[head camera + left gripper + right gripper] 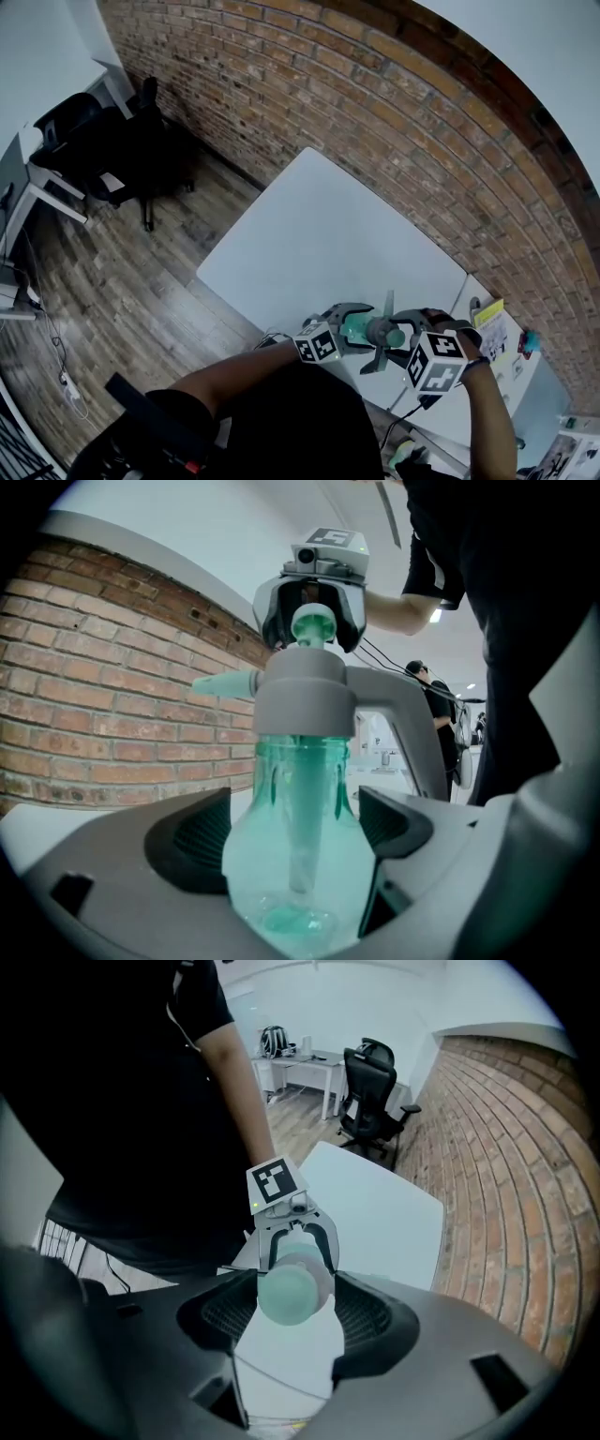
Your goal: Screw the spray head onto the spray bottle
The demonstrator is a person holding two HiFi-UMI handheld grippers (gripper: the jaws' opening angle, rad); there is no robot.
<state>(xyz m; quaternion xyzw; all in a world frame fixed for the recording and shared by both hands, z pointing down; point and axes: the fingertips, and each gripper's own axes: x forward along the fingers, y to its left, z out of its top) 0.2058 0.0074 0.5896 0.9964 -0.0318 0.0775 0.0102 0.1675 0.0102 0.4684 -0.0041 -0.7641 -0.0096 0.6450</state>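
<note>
A clear teal spray bottle [354,328] with a grey spray head [381,331] on its neck hangs level in the air between my two grippers, above the near edge of the white table [319,234]. My left gripper [349,330] is shut on the bottle's belly [300,855], with a pad pressed against each side. In the left gripper view the spray head [305,691], its nozzle pointing left, and the green pump knob [313,625] stand beyond the bottle. My right gripper [401,337] faces the left one and is shut on the knob end [286,1293] of the spray head.
A brick wall [375,103] runs along the table's far side. Small items and a yellow sheet [492,323] lie at the table's right end. A black office chair [131,141] and a desk stand on the wooden floor at the left.
</note>
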